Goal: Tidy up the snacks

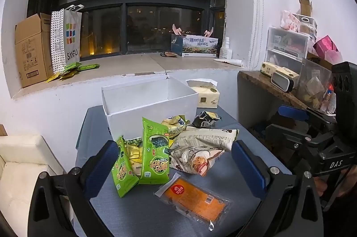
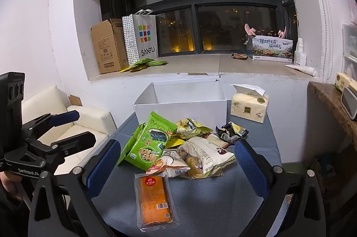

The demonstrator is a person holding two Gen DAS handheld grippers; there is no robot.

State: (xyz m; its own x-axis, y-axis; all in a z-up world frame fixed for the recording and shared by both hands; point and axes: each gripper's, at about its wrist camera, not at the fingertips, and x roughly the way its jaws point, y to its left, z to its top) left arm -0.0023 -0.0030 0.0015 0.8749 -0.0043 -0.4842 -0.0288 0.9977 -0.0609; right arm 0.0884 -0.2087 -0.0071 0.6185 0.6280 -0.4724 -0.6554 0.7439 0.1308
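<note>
A pile of snack packets lies on a grey-blue table (image 1: 138, 210) in front of an open white box (image 1: 149, 100). Two green seaweed-snack bags (image 1: 154, 154) stand at the left of the pile, cream printed bags (image 1: 200, 147) at the right, a black packet (image 1: 206, 119) behind. An orange packet in clear wrap (image 1: 194, 199) lies nearest. My left gripper (image 1: 174, 161) is open and empty, above the near edge. My right gripper (image 2: 178, 161) is open and empty too, with the green bag (image 2: 151, 143), the orange packet (image 2: 154, 196) and the white box (image 2: 183, 100) ahead.
A yellow tissue pack (image 2: 248, 106) sits right of the box. A window sill behind holds a cardboard box (image 2: 107, 45), a SANFU bag (image 2: 142, 36) and a printed carton (image 2: 272, 48). A white sofa (image 2: 73, 123) stands at the left, a cluttered shelf (image 1: 287, 89) at the right.
</note>
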